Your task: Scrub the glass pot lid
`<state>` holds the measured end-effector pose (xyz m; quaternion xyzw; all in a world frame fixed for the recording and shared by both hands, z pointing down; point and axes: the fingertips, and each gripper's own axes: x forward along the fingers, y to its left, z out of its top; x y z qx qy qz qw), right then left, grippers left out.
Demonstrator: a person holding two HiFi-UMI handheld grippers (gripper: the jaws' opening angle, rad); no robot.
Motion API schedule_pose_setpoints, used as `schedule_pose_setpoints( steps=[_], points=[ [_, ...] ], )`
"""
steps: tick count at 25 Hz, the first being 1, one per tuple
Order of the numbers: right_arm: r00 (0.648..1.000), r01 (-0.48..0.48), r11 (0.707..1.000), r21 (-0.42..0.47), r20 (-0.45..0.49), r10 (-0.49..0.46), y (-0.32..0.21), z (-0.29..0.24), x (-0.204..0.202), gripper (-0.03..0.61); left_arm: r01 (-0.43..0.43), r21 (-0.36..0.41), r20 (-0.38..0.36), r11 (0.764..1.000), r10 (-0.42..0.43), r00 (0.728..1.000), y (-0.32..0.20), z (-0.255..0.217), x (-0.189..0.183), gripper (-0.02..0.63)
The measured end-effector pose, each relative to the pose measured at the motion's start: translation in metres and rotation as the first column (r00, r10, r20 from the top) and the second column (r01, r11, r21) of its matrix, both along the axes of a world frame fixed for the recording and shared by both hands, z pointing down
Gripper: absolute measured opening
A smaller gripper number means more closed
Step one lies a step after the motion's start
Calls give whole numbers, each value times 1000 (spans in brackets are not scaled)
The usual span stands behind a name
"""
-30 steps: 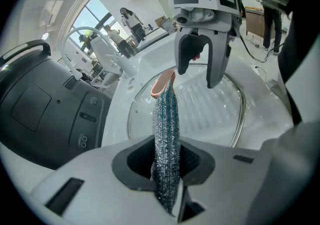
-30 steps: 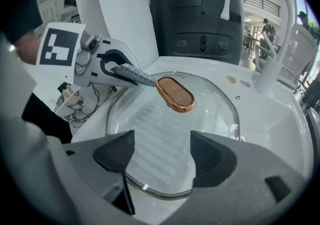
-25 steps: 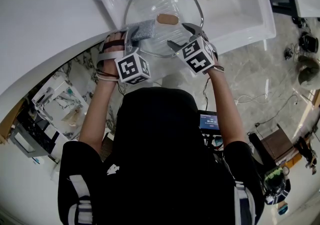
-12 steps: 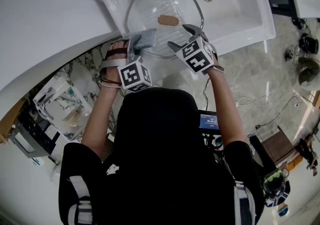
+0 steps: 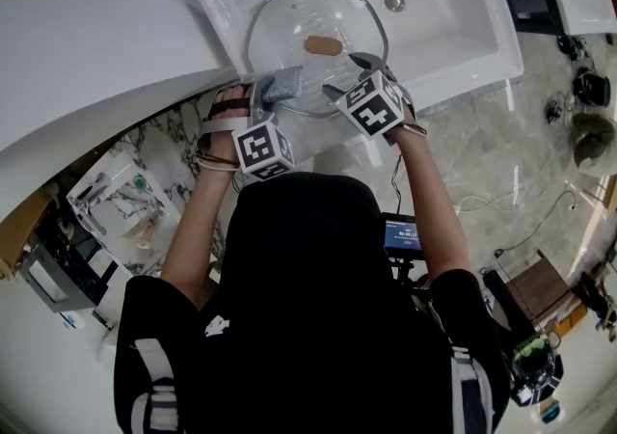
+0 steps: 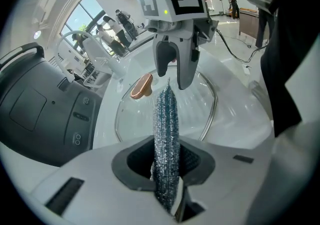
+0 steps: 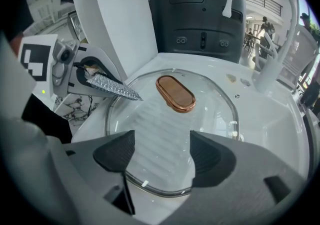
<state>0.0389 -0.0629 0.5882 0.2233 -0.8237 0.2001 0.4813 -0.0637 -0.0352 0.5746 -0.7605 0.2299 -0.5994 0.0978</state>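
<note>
Glass pot lid [image 5: 310,25] lies in the sink [image 5: 463,32], left gripper [image 5: 275,87] clamping a scouring pad [image 6: 165,134] at its near rim, right gripper [image 5: 344,73] alongside, jaws spread; scrubbing apparently unfinished.

The left gripper [image 5: 273,90] has drawn back toward the person, toward 6 o'clock. Its scrubber [image 5: 282,84] has slid off the lid's [image 5: 318,15] glass to the rim at 7 o'clock.
</note>
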Motion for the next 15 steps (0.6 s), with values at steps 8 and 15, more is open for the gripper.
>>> schedule_pose_setpoints(
  steps=[8,15],
  points=[
    [998,22,999,-29,-63,-23,8,-1,3,273,50,-17,-59,999,-51,997,8,-7,0,72],
    [993,44,999,-19,-109,-45,15,-16,7,158,101,30,-150,994,-95,984,0,-37,2,72]
  ],
)
